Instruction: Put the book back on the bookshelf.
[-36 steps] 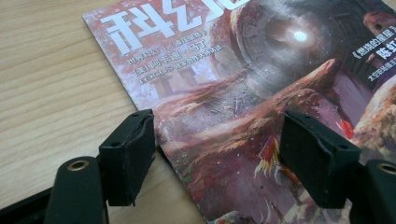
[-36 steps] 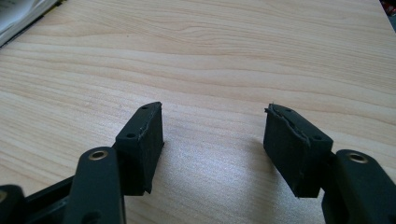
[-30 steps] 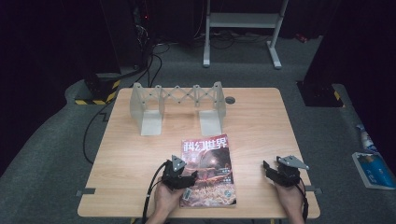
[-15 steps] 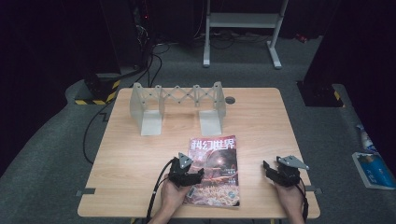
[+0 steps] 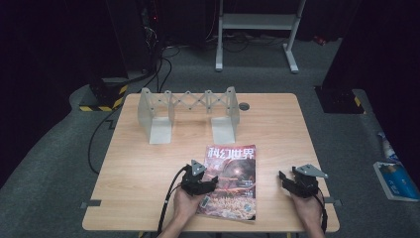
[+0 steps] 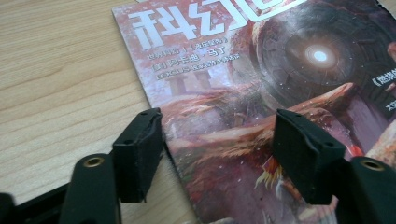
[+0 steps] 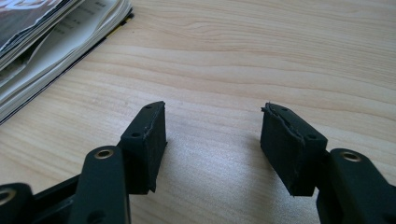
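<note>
Both tongs stand apart with nothing pinched. On my left gripper [image 6: 217,158] the jaws have just been narrowing a little, yet they remain wide, straddling the spine edge of the glossy red-and-grey magazine with white characters on its cover [image 5: 231,179]: one black jaw over bare wood, the other over the cover. My right gripper [image 7: 212,149] rests well to the right of it, jaws gaping over empty board; they too have just drawn in slightly.

That magazine lies flat near my edge of the pale wood-grain table [image 5: 148,173], with the grey metal expanding bookend rack [image 5: 188,111] standing farther back, well apart from it.

As I judge it, the step is getting a purchase on the magazine. I'd tilt the left gripper so one jaw slides under the spine edge rather than pressing on top, then close gently; a slick cover will skid if squeezed flat. From the right gripper view the page block looks thick, soft and slightly fanned, so it will likely sag, and I'd bring the right gripper in to support the open edge.
</note>
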Tool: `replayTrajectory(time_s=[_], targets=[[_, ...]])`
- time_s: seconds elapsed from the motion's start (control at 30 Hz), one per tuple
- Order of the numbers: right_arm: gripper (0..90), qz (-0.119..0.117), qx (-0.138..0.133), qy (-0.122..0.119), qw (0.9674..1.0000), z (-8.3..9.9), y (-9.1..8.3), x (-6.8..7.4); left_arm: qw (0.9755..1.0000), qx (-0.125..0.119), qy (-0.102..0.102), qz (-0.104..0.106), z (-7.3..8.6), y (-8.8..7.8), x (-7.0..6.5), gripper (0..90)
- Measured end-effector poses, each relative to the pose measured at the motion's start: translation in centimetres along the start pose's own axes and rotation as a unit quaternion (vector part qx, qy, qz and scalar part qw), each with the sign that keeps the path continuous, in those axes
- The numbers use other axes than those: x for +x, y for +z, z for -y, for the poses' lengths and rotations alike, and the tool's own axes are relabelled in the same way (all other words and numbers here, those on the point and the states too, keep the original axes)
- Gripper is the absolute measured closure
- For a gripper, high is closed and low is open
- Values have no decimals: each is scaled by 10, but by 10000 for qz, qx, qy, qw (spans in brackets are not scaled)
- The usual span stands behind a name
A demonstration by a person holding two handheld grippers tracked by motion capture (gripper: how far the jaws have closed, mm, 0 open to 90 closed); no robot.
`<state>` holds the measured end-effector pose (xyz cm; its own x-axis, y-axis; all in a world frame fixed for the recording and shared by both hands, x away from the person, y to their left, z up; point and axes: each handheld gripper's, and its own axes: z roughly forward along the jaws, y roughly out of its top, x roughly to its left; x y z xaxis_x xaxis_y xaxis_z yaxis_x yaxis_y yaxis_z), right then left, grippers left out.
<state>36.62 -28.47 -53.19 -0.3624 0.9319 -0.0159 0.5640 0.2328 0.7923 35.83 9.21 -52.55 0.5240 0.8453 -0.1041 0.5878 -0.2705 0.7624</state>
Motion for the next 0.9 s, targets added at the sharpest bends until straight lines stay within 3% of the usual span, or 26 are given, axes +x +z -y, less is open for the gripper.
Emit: replayTrajectory(time_s=[0.13,0.27,0.3,0.47,0.5,0.53,0.57,0.6,0.63,0.67,0.9], targets=[[403,-93,96,-93,9999,-2,-1,-2,9999,-51,161,-1,0,-1,3,349],[385,-138,281,-121,9994,-5,-3,-2,9999,-112,51,42,0,1,9,353],[377,-153,338,-137,9992,-5,-4,1,9998,-165,-88,68,0,3,13,353],[369,-231,432,-183,9986,-6,-6,8,9994,-273,-196,34,-1,5,21,363],[391,-409,416,-66,9983,-7,-8,13,9992,-307,-237,-6,-1,5,23,369],[391,-409,416,-66,9983,-7,-8,13,9992,-307,-237,-6,-1,5,23,371],[413,-670,315,152,9971,-8,-10,15,9991,-343,-254,-21,-2,6,25,373],[419,-750,252,206,9967,-9,-10,16,9991,-343,-254,-21,-2,6,25,374],[419,-750,252,206,9967,-9,-10,16,9995,-264,-197,7,-3,7,26,374],[428,-932,95,402,9948,-11,-13,19,9997,-210,-67,67,-7,9,27,363],[441,-1161,-8,518,9919,-19,-14,31,9995,-296,-34,38,-9,15,30,340]])
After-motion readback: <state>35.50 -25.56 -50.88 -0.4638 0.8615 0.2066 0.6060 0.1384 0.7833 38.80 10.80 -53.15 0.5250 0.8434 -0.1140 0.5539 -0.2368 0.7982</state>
